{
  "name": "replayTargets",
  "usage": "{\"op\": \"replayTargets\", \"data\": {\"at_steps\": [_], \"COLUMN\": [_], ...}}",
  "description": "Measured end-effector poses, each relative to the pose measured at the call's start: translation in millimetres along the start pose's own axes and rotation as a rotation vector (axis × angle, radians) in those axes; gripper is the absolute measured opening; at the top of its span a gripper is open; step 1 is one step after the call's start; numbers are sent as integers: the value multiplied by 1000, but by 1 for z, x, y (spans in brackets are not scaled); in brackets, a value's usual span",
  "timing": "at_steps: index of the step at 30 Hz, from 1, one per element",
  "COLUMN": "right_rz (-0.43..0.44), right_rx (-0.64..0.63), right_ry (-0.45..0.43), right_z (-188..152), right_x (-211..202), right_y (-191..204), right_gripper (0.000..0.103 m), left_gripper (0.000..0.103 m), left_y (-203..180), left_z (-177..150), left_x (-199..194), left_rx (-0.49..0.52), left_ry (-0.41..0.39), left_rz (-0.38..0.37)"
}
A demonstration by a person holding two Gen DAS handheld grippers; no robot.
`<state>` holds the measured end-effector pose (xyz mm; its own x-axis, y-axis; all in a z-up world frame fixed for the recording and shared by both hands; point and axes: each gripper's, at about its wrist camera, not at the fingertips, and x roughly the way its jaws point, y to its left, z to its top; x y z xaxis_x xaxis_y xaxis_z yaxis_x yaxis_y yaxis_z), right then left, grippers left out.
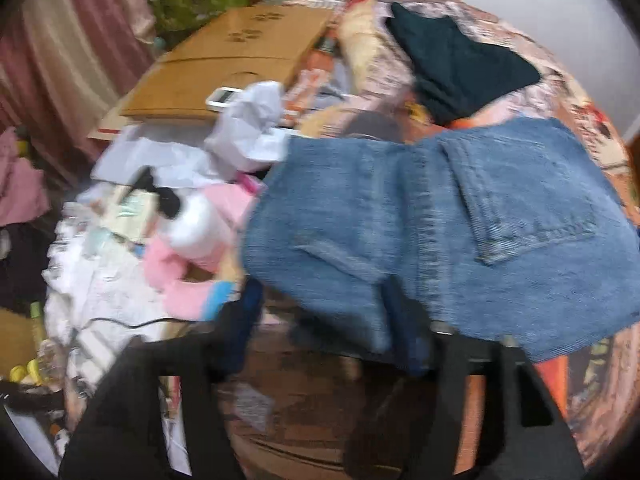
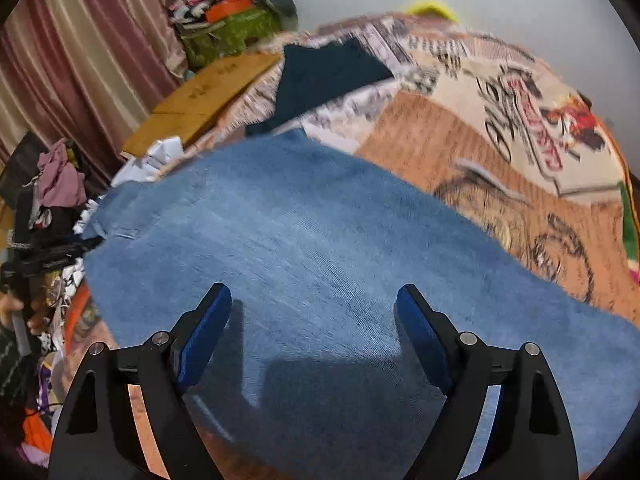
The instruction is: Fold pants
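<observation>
Blue jeans [image 1: 460, 216] lie on a patterned blanket [image 1: 520, 44], seat side up with a back pocket [image 1: 532, 200] showing. In the left wrist view my left gripper [image 1: 328, 316] stands wide open at the near edge of the jeans' waist part, which overlaps its right finger. In the right wrist view the jeans [image 2: 320, 248] spread wide and flat. My right gripper [image 2: 314, 312] is open just above the denim, holding nothing.
A folded dark garment [image 1: 460, 64] lies on the blanket beyond the jeans, also seen in the right wrist view [image 2: 324, 76]. Cardboard boxes [image 1: 236, 64], white bags [image 1: 248, 128], pink cloth [image 1: 188, 276] and clutter fill the left. Curtains [image 2: 80, 52] hang far left.
</observation>
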<state>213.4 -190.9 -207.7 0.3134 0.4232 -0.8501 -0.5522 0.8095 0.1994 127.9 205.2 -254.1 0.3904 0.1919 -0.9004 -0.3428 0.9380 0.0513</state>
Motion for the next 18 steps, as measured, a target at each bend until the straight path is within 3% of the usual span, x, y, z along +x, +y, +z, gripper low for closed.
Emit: {"op": "replayTargets", "data": {"at_steps": [1, 6, 11, 15, 18], "right_rz": [3, 56, 87, -21, -109], "right_rx": [18, 88, 127, 131, 159], "right_ry": [17, 6, 50, 91, 6], "right_z": [-6, -31, -59, -66, -66], "right_x": [5, -17, -34, -51, -75], "right_y": [-5, -34, -63, -90, -113], "right_gripper": [82, 85, 89, 88, 89], "left_gripper": [91, 93, 93, 93, 93], "left_y": [4, 15, -6, -35, -65], "left_z": [0, 4, 23, 46, 62], "left_x": [-3, -21, -50, -76, -87], "left_rx": [-4, -16, 53, 89, 130], "left_ry": [-13, -21, -85, -143, -159], "left_rz": [55, 34, 48, 11, -32]}}
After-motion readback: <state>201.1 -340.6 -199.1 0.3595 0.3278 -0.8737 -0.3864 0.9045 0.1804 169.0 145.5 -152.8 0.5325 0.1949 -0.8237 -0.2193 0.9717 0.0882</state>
